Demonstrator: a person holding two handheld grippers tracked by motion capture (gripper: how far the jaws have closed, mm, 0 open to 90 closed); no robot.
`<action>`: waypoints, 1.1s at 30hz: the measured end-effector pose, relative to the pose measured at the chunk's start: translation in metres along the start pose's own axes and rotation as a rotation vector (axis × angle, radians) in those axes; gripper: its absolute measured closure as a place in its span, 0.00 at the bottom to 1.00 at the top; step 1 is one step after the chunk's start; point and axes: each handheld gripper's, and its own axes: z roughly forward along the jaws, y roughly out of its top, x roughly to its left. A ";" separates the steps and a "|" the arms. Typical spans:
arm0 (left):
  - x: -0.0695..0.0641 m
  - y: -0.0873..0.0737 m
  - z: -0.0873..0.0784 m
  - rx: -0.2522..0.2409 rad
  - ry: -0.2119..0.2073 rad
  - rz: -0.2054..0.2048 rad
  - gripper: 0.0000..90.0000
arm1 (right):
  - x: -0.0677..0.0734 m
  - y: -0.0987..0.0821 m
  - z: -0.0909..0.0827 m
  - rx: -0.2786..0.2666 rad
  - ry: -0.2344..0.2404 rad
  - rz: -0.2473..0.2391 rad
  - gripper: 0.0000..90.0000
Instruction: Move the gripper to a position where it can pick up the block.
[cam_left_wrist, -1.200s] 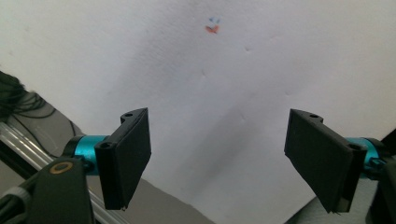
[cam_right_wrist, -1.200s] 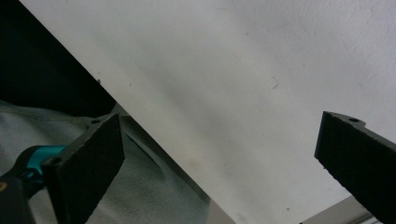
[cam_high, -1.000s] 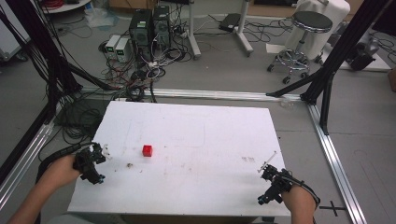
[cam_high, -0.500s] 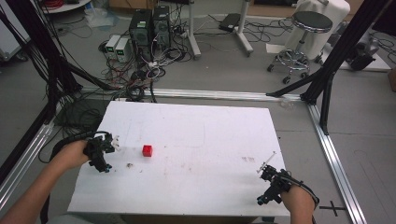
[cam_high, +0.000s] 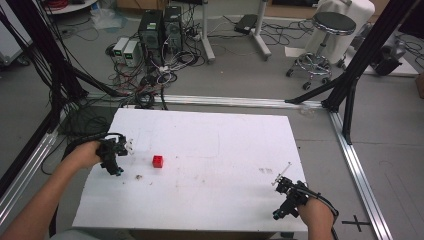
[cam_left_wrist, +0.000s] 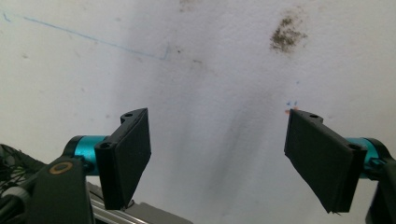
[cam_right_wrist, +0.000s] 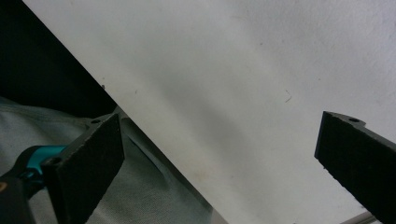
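Observation:
A small red cube (cam_high: 158, 161) sits on the white table (cam_high: 215, 145), left of centre. My left gripper (cam_high: 115, 156) is held low over the table's left side, a short way left of the cube and apart from it. In the left gripper view its jaws (cam_left_wrist: 217, 126) stand wide open over bare white surface with nothing between them. My right gripper (cam_high: 288, 199) hovers at the front right corner of the table. In the right gripper view it (cam_right_wrist: 219, 140) is open and empty over the table's front edge.
A brown smudge (cam_left_wrist: 287, 32) and a faint blue pen line (cam_left_wrist: 93, 42) mark the table near the left gripper. Aluminium rails (cam_high: 360, 180) frame the table. Beyond its far edge are computer towers (cam_high: 160, 30), tangled cables and a stool (cam_high: 327, 30).
My left gripper has moved away from the person and to the right, closer to the red cube. The right gripper and the cube have stayed put.

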 end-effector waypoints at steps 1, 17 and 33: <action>0.000 0.000 0.000 0.000 0.000 0.000 0.26 | 0.000 0.000 0.000 -0.001 0.002 0.001 0.01; 0.014 0.046 0.008 0.000 0.004 0.147 0.26 | 0.001 0.002 0.001 -0.002 0.006 -0.001 0.01; 0.016 0.086 0.019 0.006 -0.025 0.242 0.26 | 0.002 0.004 0.001 -0.002 0.008 -0.011 0.01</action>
